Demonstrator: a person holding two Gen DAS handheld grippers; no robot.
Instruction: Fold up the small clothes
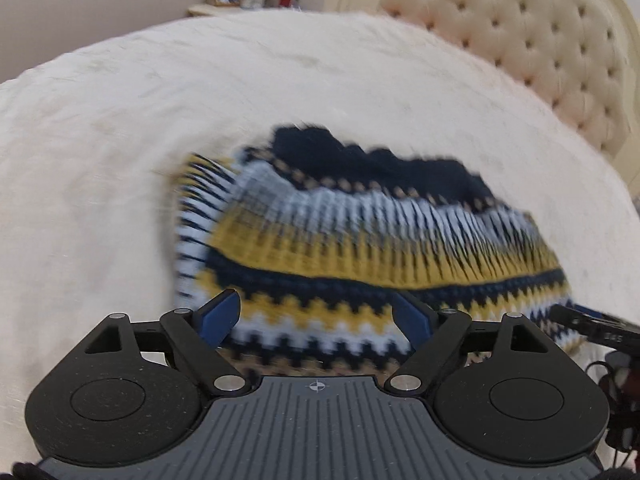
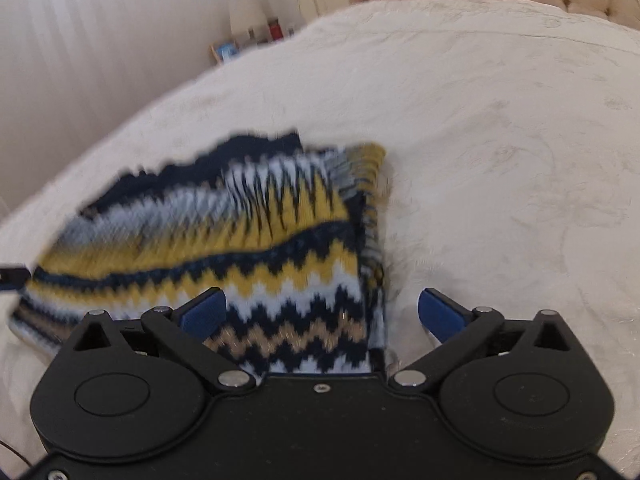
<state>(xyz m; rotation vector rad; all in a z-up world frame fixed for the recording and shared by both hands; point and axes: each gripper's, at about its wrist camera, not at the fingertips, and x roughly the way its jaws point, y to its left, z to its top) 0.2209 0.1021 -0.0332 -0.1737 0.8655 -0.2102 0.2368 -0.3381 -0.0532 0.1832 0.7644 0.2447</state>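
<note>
Knitted zigzag garment [image 1: 360, 240] in navy, mustard, pale blue & white lies folded on the cream bedspread [image 1: 120, 160], roughly mid-bed, w/ the tufted headboard [image 1: 540, 40] well beyond it. Left gripper [image 1: 316, 320] hovers over the near edge, jaws wide, nothing pinched; right gripper [image 2: 320, 316] sits at the garment's right-hand near corner, jaws also wide, knit passing between the pads but not clamped. Fabric looks soft, light, floppy & thick-ish, prob. stretchy, so layers may slide apart. Best hold, I'd guess: both near corners, pinching all layers together close to the folded edge. Frames blurry.
</note>
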